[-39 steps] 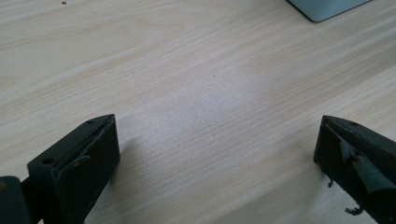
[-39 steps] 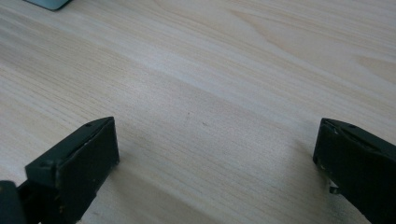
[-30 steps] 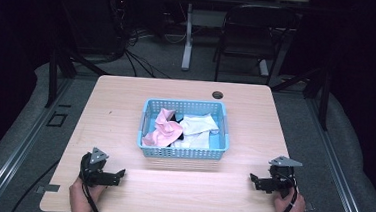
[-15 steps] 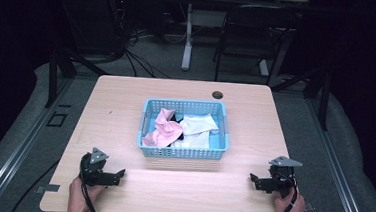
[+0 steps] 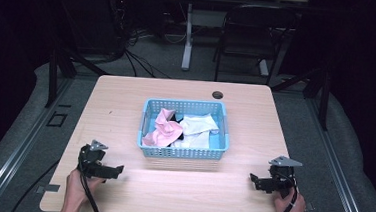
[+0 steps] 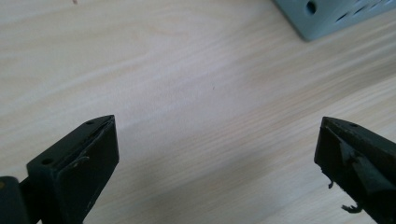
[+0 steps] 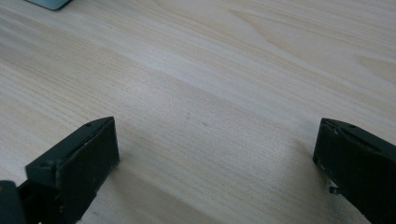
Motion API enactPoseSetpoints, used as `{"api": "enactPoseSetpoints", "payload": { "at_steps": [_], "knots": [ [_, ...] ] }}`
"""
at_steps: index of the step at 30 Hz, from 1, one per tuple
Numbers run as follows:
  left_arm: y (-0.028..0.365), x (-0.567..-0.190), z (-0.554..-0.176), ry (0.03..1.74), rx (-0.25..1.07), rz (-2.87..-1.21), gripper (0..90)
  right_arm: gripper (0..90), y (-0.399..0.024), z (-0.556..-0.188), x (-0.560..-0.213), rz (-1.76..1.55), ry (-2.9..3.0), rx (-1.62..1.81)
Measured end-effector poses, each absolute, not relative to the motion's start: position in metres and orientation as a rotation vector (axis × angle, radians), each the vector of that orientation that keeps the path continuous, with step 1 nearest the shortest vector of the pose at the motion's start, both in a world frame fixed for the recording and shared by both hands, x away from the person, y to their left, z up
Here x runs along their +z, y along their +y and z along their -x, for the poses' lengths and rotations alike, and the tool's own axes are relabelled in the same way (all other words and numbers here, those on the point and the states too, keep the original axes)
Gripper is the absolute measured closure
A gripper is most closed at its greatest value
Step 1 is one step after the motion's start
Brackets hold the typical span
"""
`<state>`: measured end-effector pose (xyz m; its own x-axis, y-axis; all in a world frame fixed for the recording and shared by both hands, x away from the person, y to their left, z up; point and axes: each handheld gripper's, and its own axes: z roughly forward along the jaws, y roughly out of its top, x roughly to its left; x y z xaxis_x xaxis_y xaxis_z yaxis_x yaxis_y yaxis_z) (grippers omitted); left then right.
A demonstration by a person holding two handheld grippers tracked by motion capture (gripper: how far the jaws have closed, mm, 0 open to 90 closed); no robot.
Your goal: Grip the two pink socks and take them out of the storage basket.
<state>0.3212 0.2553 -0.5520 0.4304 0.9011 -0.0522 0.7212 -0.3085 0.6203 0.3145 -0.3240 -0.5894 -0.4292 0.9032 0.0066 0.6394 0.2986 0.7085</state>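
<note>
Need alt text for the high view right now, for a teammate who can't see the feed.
A blue basket holding pink cloth and white cloth sits mid-table. The left gripper and right gripper rest near the front edge, both open and empty.

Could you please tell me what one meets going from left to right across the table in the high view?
left gripper → blue basket holding pink cloth then white cloth → right gripper.

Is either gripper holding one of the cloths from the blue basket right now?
No, the left gripper and right gripper both sit open over bare table, while the pink cloth lies in the blue basket.
</note>
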Motion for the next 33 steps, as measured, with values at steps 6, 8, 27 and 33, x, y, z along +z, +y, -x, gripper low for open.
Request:
{"api": "enactPoseSetpoints", "payload": {
  "at_steps": [6,8,27,33],
  "knots": [
    [0.246,-0.519,-0.326,1.301,0.4,-2.143,1.5,0.0,-0.324,-0.314,-0.589,-1.38,2.177,0.91],
    [0.243,-0.511,-0.329,1.295,0.4,-2.151,0.5,0.0,-0.324,-0.314,-0.589,-1.381,2.178,0.91],
    [0.215,-0.451,-0.352,1.17,0.421,-2.205,0.1,0.0,-0.324,-0.314,-0.589,-1.38,2.178,0.909],
    [0.199,-0.435,-0.365,1.12,0.399,-2.24,0.1,0.0,-0.324,-0.314,-0.589,-1.38,2.177,0.91]
  ]
}}
